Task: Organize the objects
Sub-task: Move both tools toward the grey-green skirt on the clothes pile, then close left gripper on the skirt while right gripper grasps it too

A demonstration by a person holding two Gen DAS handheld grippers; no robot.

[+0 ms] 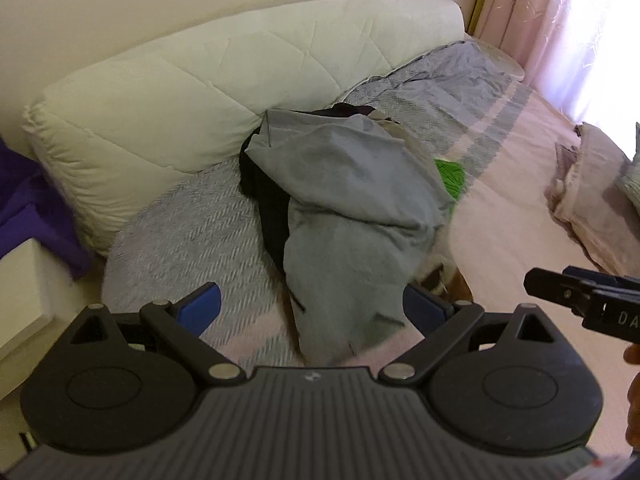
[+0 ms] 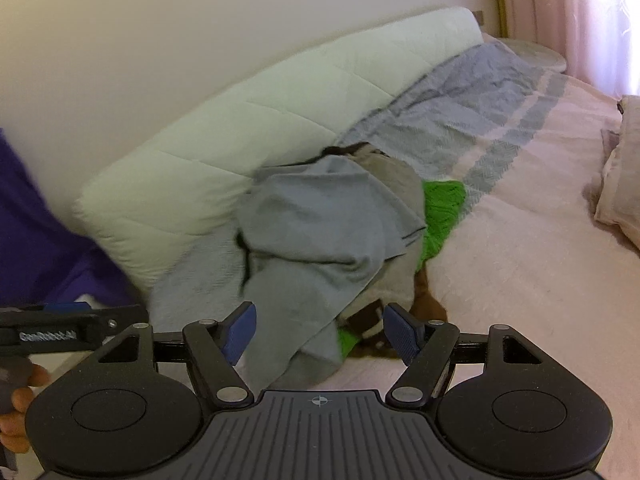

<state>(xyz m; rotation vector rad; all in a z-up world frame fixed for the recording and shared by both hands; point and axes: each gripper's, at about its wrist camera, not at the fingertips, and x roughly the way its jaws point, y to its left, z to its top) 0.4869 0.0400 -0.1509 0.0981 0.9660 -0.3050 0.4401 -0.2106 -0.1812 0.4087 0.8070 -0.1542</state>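
Crumpled grey cotton garment [image 1: 352,216] tops a clothes pile on the pink-grey bedspread [image 1: 520,208], long axis near-to-far. Left gripper [image 1: 312,308] and right gripper [image 2: 320,332] both gape empty; near hem lies between both, right seemingly closer.

Lower left of the right wrist view: white lettering on the left gripper [image 2: 76,326], roughly "GenRobot.AI", blurred. Right edge of the left wrist view: the right gripper [image 1: 576,296] shows "DA", cut off by the frame.

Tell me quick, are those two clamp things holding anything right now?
Left gripper: open, holding nothing, above the grey garment.
Right gripper: open, holding nothing.
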